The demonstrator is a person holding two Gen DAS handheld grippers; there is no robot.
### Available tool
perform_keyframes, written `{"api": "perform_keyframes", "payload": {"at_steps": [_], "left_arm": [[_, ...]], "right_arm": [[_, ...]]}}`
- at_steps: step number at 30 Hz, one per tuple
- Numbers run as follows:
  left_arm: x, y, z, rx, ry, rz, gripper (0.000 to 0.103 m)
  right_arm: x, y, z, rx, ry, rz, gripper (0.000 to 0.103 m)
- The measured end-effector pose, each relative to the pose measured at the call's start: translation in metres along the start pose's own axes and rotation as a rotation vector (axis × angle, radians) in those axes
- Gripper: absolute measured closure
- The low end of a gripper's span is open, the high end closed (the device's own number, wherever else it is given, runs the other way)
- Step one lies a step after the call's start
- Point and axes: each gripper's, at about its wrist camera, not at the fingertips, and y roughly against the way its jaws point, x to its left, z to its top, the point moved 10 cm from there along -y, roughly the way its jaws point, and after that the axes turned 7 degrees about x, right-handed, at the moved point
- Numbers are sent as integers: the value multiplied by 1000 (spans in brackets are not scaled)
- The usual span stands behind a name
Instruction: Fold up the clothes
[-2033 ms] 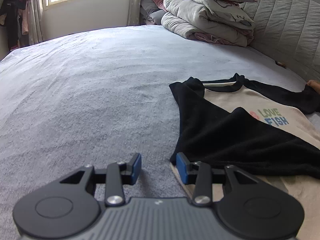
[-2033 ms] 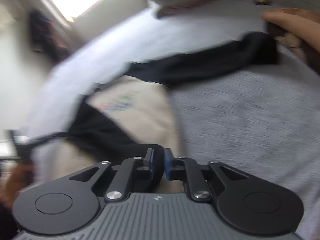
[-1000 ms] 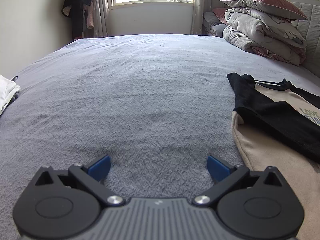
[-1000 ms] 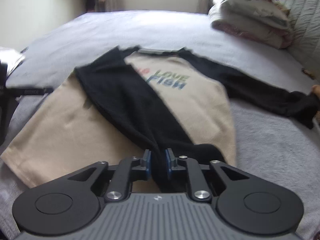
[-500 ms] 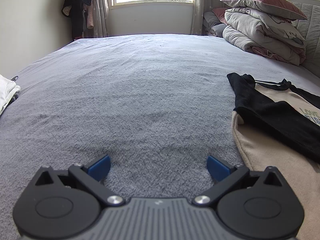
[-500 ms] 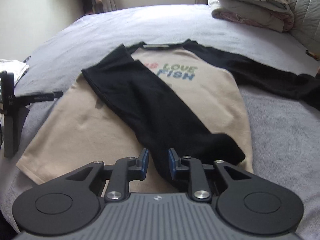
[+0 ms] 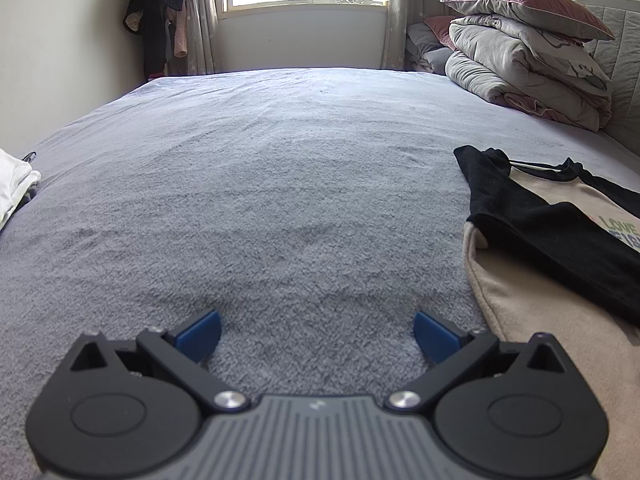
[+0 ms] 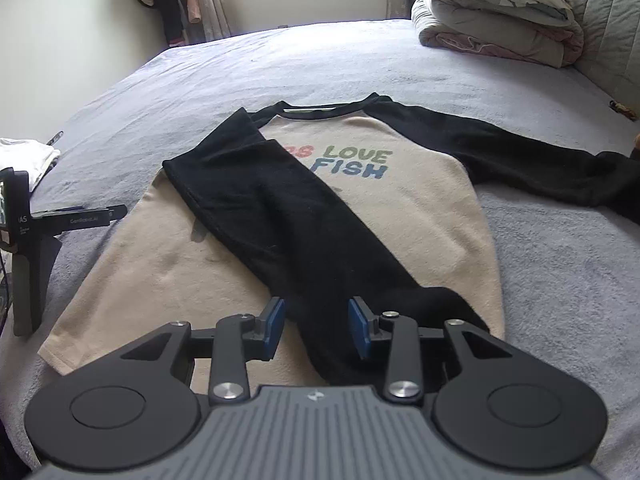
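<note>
Shirt flat on bed, one sleeve across its chest, bedding pile behind.

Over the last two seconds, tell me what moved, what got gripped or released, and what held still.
The right gripper carried the black sleeve across the shirt and laid it diagonally on the beige front; its jaws have just been opening, pads now clear of the cuff between them. The left gripper swung away from the shirt's edge onto bare bedspread and opened wide, empty. The other sleeve lies stretched out as before.
</note>
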Motion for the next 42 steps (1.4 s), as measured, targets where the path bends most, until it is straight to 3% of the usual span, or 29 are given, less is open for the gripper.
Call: {"api": "perform_keyframes", "payload": {"at_steps": [9,18,28,32,35,36,38,39,42], "left_arm": [[0,0,0,0,0,0,0],[0,0,0,0,0,0,0],[0,0,0,0,0,0,0],[0,0,0,0,0,0,0],[0,0,0,0,0,0,0],[0,0,0,0,0,0,0],[0,0,0,0,0,0,0],[0,0,0,0,0,0,0],[0,0,0,0,0,1,0]], "right_arm": [[-6,6,3,-21,-11,-8,63],[-34,10,-15,-4,-31,-83,62],[-46,34,-20,-56,24,-176,62],[-33,31,-28,-32,62,-90,62],[-24,11,-33,21,114,-76,62],[-26,5,-35,37,109,-83,63],[-28,2,-36,54,95,-88,76],[-28,3,-36,56,88,-87,89],[-22,25,-32,20,73,-71,92]]}}
